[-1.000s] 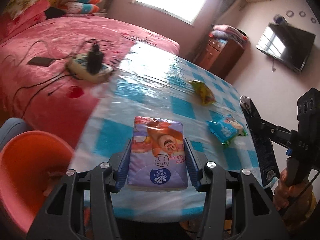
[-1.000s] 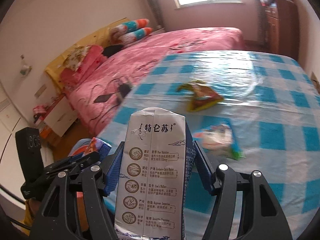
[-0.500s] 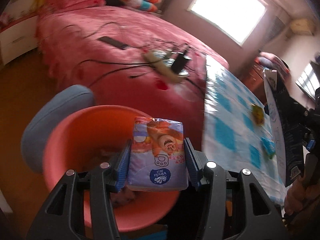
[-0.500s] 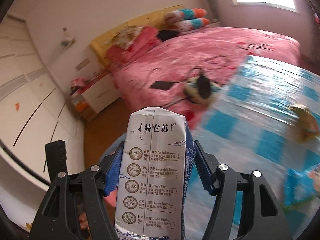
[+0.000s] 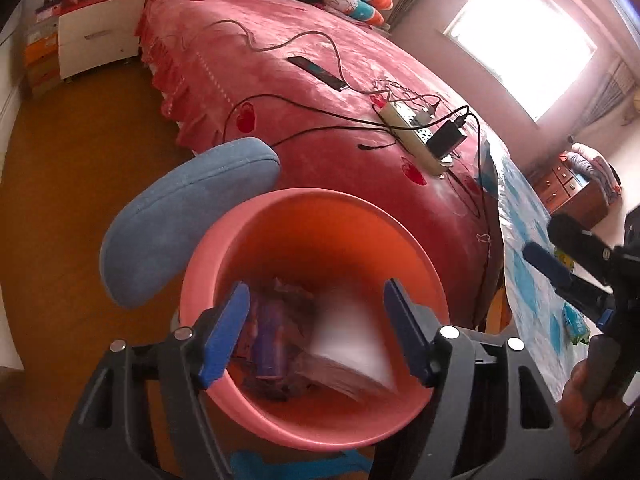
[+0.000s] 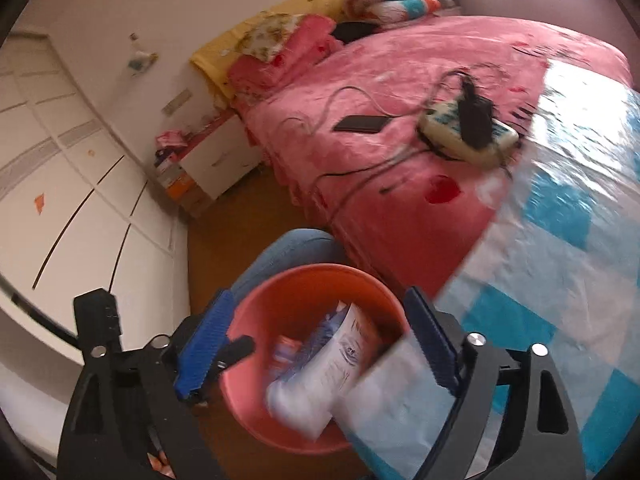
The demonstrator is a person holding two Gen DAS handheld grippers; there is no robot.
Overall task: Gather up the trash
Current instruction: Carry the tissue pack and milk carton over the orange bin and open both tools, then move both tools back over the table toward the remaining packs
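A salmon-pink bin (image 5: 320, 196) stands on the floor right under both grippers. My left gripper (image 5: 316, 336) hangs over its mouth, jaws opening, nothing between the blue pads. Below it a purple tissue pack (image 5: 268, 340) and a white milk carton (image 5: 348, 356), both blurred, lie in the bin among other trash. My right gripper (image 6: 320, 340) also hovers over the bin (image 6: 304, 270), jaws opening, pads clear of the carton (image 6: 328, 364), which tips into the bin.
A blue cushion (image 5: 188, 216) touches the bin's far left side. Behind it is a pink bed (image 5: 304, 92) with a power strip (image 5: 416, 136), cables and a phone. The blue-checked table (image 6: 560, 260) runs along the right, a snack wrapper (image 5: 576, 324) on it.
Both grippers swung from the table to over the bin. The left let go of the tissue pack and the right let go of the carton; both dropped in.
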